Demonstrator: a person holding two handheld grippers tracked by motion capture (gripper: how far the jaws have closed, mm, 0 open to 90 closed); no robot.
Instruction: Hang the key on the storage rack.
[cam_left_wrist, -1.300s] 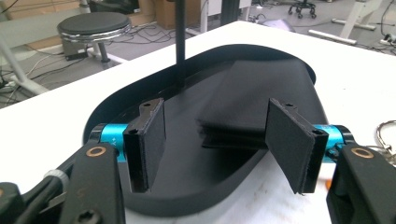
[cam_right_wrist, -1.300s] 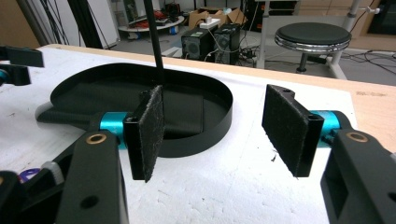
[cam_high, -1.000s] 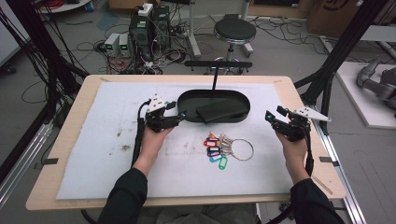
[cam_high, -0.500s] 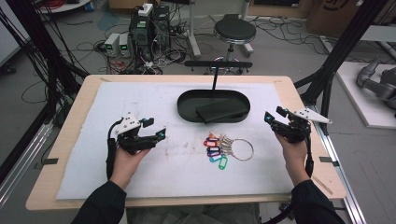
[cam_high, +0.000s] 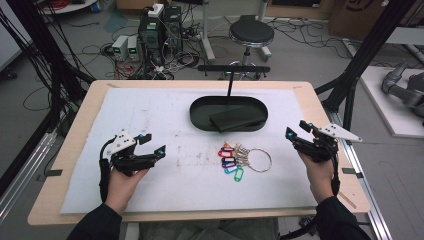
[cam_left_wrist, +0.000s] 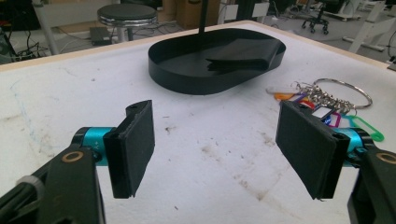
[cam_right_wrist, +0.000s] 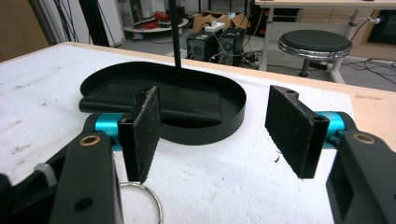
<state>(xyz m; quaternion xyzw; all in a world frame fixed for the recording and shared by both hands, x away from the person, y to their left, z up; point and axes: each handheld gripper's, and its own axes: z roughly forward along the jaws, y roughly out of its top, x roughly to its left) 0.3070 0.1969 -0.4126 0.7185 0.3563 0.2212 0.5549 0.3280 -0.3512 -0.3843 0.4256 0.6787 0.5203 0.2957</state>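
Note:
A black oval tray (cam_high: 200, 118) stands at the back middle of the white mat, with a flat black folded item (cam_high: 237, 117) lying in it. In front of it lies a key ring (cam_high: 259, 160) with several coloured tags (cam_high: 228, 161). My left gripper (cam_high: 153, 146) hovers open at the front left, empty, jaws pointing right toward the tags. My right gripper (cam_high: 295, 131) is open and empty at the right edge, jaws pointing left. The left gripper view shows the tray (cam_left_wrist: 187, 79) and ring (cam_left_wrist: 343, 91) beyond its jaws; the right gripper view shows the tray (cam_right_wrist: 233, 116) and ring (cam_right_wrist: 144, 196).
A thin black post with a crossbar (cam_high: 232, 70) rises behind the tray. The white mat (cam_high: 150, 115) covers most of the wooden table (cam_high: 320, 107). A stool (cam_high: 251, 34), computers and cables stand on the floor beyond the far edge.
My left gripper has drawn back from the tray's left end toward the front left of the mat. The right gripper has stayed put.

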